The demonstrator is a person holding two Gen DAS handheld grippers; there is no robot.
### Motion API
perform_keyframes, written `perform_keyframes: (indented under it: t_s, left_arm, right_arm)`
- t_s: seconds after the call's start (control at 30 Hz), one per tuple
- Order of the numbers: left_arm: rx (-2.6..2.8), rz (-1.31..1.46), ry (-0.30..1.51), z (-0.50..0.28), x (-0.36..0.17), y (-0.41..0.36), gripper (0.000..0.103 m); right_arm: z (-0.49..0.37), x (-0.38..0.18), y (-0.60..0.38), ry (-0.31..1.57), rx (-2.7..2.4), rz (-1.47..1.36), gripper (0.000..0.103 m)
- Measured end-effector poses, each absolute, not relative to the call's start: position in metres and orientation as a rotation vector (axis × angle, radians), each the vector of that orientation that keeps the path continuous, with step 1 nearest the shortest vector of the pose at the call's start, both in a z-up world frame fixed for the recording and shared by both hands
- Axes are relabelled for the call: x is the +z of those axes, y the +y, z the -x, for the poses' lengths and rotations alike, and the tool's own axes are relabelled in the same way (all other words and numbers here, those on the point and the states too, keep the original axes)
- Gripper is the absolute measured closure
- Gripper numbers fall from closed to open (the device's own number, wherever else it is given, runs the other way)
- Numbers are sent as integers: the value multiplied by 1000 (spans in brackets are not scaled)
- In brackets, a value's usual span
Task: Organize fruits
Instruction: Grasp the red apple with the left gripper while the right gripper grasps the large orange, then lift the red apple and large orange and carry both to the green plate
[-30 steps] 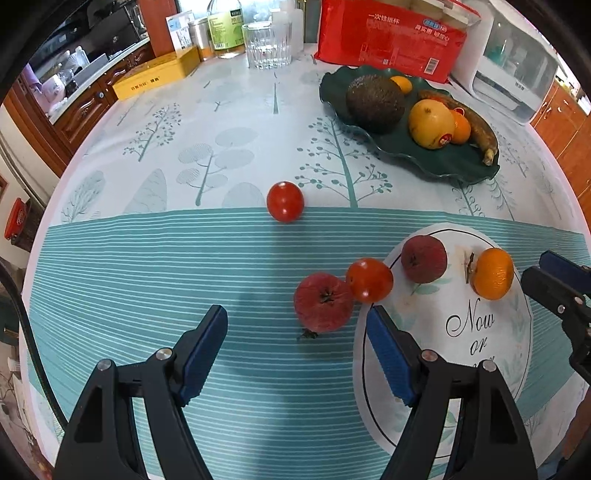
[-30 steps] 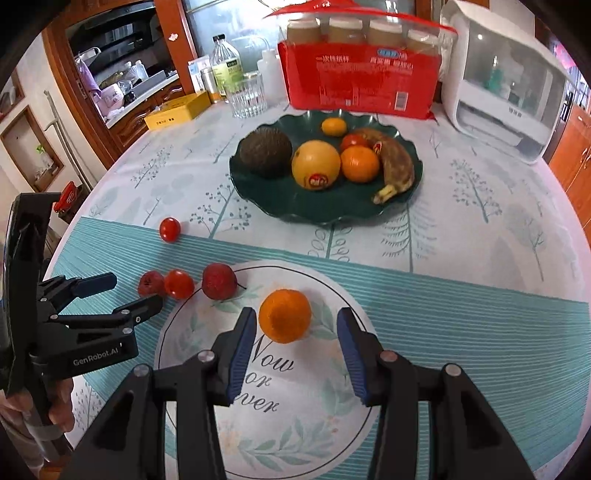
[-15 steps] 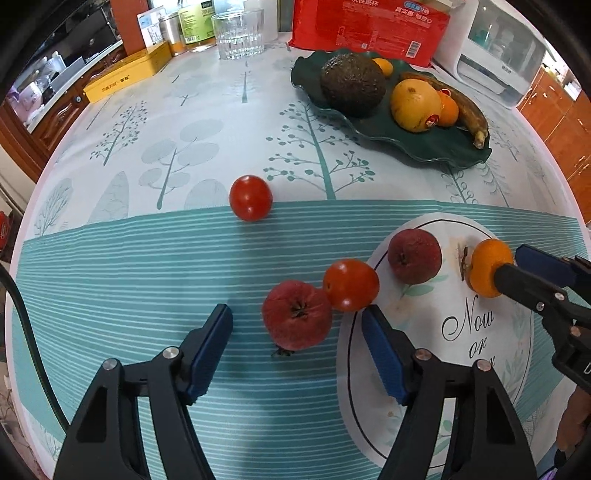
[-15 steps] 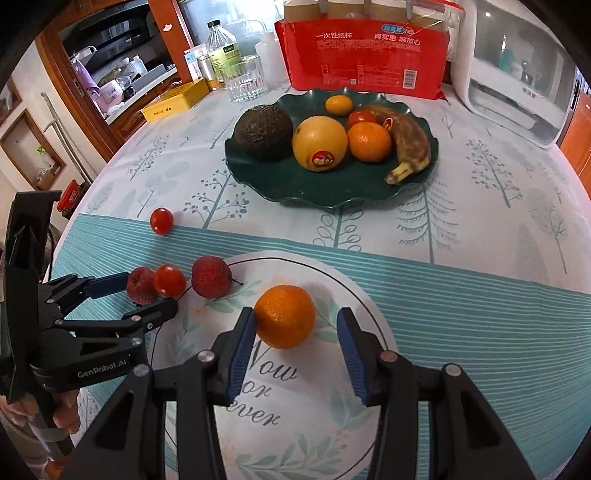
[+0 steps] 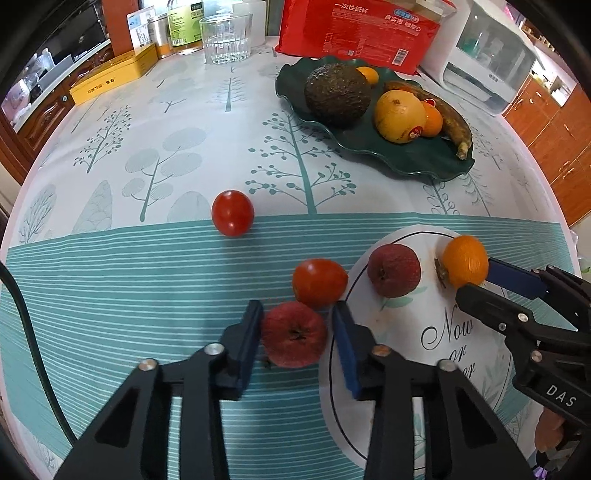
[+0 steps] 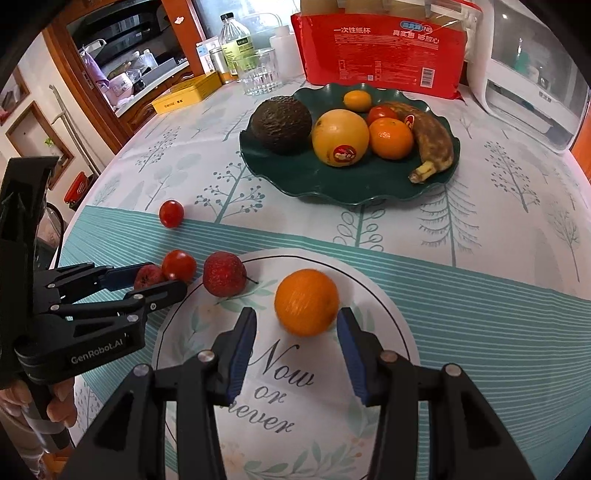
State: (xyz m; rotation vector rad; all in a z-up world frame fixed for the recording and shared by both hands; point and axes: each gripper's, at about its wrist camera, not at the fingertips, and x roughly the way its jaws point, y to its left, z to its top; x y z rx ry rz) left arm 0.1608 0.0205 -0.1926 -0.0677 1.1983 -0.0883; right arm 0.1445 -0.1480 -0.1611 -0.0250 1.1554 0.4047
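My left gripper [image 5: 297,332] has its blue pads closed in on both sides of a small dark red fruit [image 5: 294,335] on the table; left pad touches, right nearly. A red tomato [image 5: 319,282] lies just beyond it, a lychee-like red fruit [image 5: 393,270] to the right, another tomato [image 5: 232,213] farther left. My right gripper [image 6: 297,332] is open around an orange [image 6: 306,302], the right pad near its side, the left pad apart. The dark green fruit plate [image 6: 295,177] holds an avocado [image 6: 281,123], grapefruit, oranges, tomato and banana.
A round white "Now or never" mat [image 6: 295,406] lies under the orange. A glass [image 5: 226,38], bottles, a yellow tin [image 5: 114,77], a red paper-cup pack [image 5: 358,33] and a white appliance [image 5: 491,70] line the table's far edge.
My left gripper moved forward around the dark red fruit and narrowed its jaws on it. My right gripper advanced so the orange sits between its fingers.
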Motion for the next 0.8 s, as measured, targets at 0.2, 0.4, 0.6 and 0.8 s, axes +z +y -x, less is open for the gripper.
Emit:
perform_keyframes:
  t_s: [0.2,0.4,0.6,0.8]
  left_arm:
    - [-84,90,1198,-157,-191,24,71]
    - [-79,90,1198,-149,-189,28,71]
    - [-76,109,1198,-141,-185,32,72]
    - [-78,108,1194,-132,-180,31,72]
  right_arm:
    - [-147,-165,-149,1172,408,5,57]
    - [-151,-167,-149,1182,413,-8,57]
    - [-156,-172,-148,1192,389,-16,57]
    - [-160,-178,-148,1180,351,-21,64]
